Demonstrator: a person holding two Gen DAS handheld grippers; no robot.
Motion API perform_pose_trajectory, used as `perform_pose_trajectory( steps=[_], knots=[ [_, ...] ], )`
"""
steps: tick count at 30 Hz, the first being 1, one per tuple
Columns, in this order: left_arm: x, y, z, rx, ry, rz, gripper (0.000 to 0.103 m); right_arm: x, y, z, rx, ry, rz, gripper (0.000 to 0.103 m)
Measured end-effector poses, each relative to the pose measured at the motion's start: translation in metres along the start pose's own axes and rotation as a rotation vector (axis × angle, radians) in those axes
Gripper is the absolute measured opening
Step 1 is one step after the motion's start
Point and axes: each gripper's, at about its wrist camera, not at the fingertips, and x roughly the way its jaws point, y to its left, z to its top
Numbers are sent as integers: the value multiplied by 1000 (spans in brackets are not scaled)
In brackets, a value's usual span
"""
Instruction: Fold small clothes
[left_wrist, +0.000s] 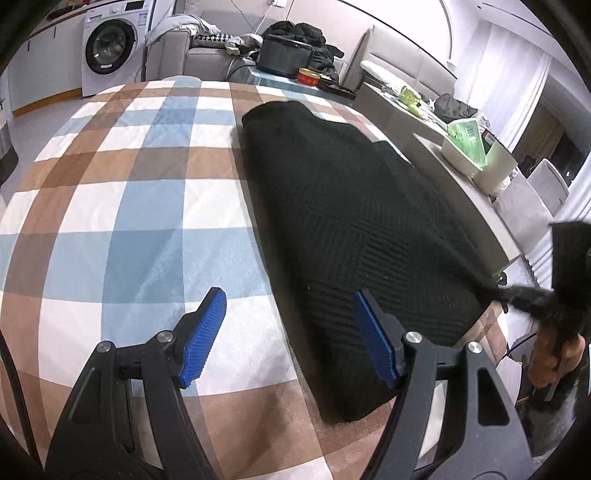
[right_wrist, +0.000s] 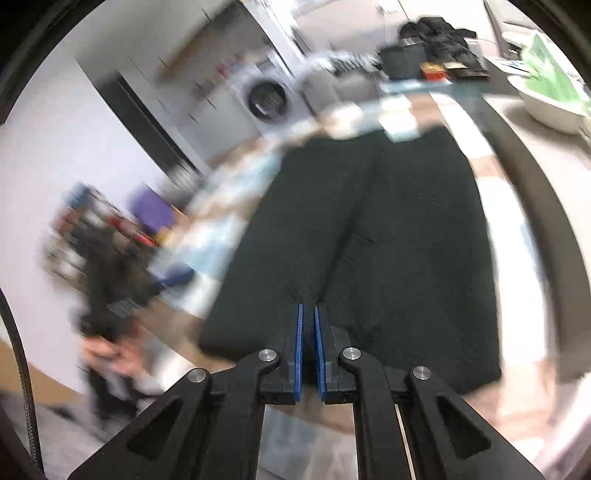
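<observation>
Black knitted garment (left_wrist: 354, 236) is seen lying flat on a checked cloth (left_wrist: 122, 206) spread over the surface, already doubled lengthwise into a long narrow band with a lengthwise crease visible in the right wrist view (right_wrist: 354, 236). Its long axis is seen to run away from both cameras, from the near end by the hand-held grippers toward the far edge of the surface, where a dark box and a red tin (left_wrist: 308, 76) stand.

The left hand-held gripper (left_wrist: 290, 339) is held with its blue pads well apart and nothing between them; the garment's near left edge lies just ahead of it and toward its right finger, while its left finger is over bare checked cloth. The right hand-held gripper (right_wrist: 308, 347) is seen with its pads drawn almost together at the garment's near end, over the middle crease; a fold of the knit may be pinched there, but this cannot be told, since the picture is blurred and only a thin dark gap shows between the pads.

The near short end is judged to be the end nearer both hands, so a fold across the long axis, near end carried toward the far end, would seem to be what is called for next, with the right hand better placed on the cloth than the left
</observation>
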Motion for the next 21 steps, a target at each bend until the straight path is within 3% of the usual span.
perform_pose_trajectory(
  steps=[1,4,6,8,13,21],
  knots=[
    [2,-2,-1,2,8,1,69,5,-4,-3,14,30,-13,7],
    [5,-9,-5,20,20,-5,69,0,-9,0,37,10,25,15],
    [7,-12,-6,31,23,-6,69,-6,-10,11,55,-42,31,25],
    [10,-15,-8,32,31,-4,69,-4,-15,24,76,-82,17,46],
    [19,-18,-12,48,59,-11,69,20,-47,51,187,-73,41,48],
    [32,-25,-12,66,78,-13,69,46,-79,88,306,-49,212,48]
  ],
)
